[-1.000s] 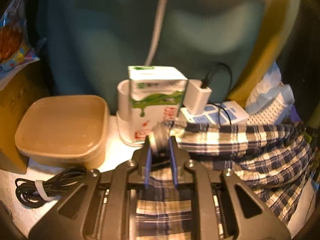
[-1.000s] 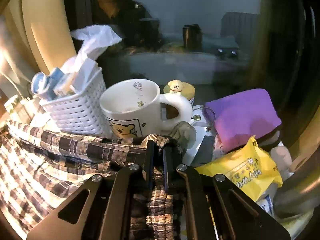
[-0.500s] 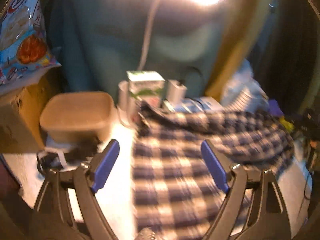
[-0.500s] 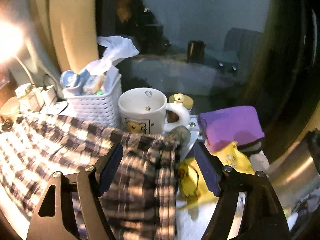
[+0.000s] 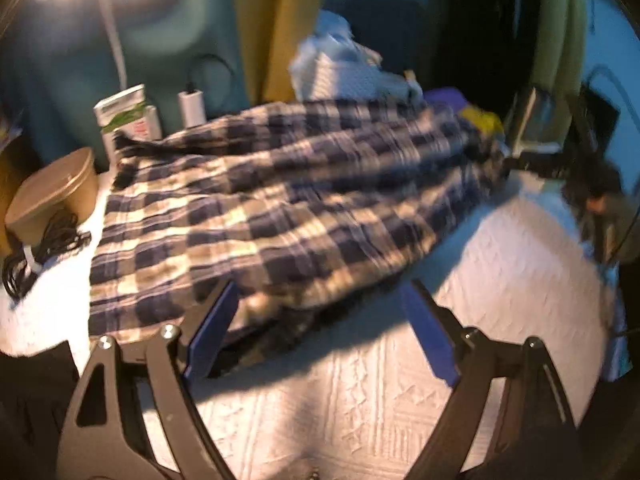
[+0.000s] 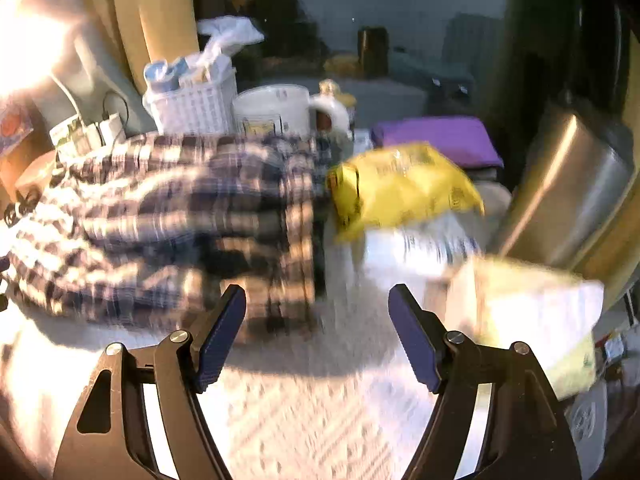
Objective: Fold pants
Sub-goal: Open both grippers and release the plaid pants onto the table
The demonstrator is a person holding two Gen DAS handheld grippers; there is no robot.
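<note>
I see the white basket (image 6: pixel 192 104) stuffed with tissue packs and the mug (image 6: pixel 276 110) just behind the plaid pants (image 5: pixel 272 216). The pants lie bunched on the white tabletop (image 5: pixel 360 400), long axis left-right. Left gripper (image 5: pixel 320 336) and right gripper (image 6: pixel 316 332) fingers spread wide, holding nothing.

White textured counter (image 5: pixel 500 280). Brown tub (image 5: pixel 52 192) at 9 o'clock; black cable (image 5: pixel 40 240) beside it. Yellow bag (image 6: pixel 400 188) at 1 o'clock; purple pouch (image 6: pixel 440 136) behind. White mug (image 6: pixel 276 110) beside white basket (image 6: pixel 192 106).
</note>
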